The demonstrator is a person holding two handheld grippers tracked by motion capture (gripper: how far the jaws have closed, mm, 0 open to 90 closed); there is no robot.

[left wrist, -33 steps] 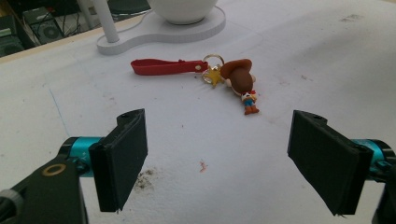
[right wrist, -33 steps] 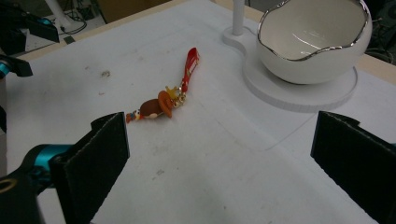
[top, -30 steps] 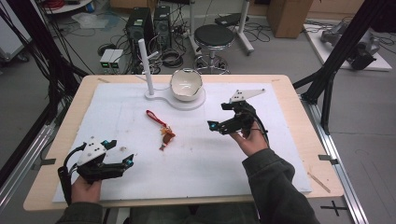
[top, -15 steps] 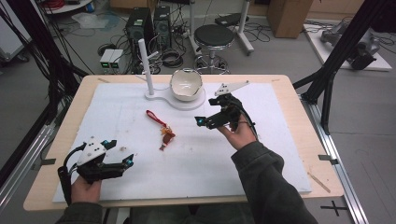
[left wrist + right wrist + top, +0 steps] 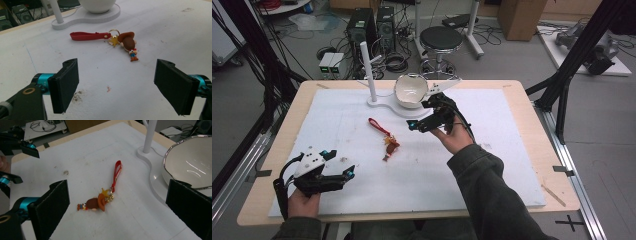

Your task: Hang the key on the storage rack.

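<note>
A keychain (image 5: pixel 385 138) with a red strap and a small brown-hatted figure lies flat on the white mat, near the middle. My right gripper (image 5: pixel 418 119) hovers open just right of it, beside the white bowl (image 5: pixel 410 90). In the right gripper view the keychain (image 5: pixel 98 202) lies between and beyond the wide-open jaws of the right gripper (image 5: pixel 120 212). At the front left of the mat, my left gripper (image 5: pixel 341 164) stands open. Seen from the left gripper (image 5: pixel 120 87), the keychain (image 5: pixel 125 41) is well ahead of its empty jaws.
The bowl sits on a white stand (image 5: pixel 384 105) with an upright post (image 5: pixel 367 65) at the back of the mat. The bowl (image 5: pixel 190 165) is close to the right jaw in the right gripper view. The wooden table edge (image 5: pixel 532 120) frames the mat.
My right gripper has moved left across the mat, toward the keychain and in front of the bowl. The left gripper and the keychain have stayed put.
</note>
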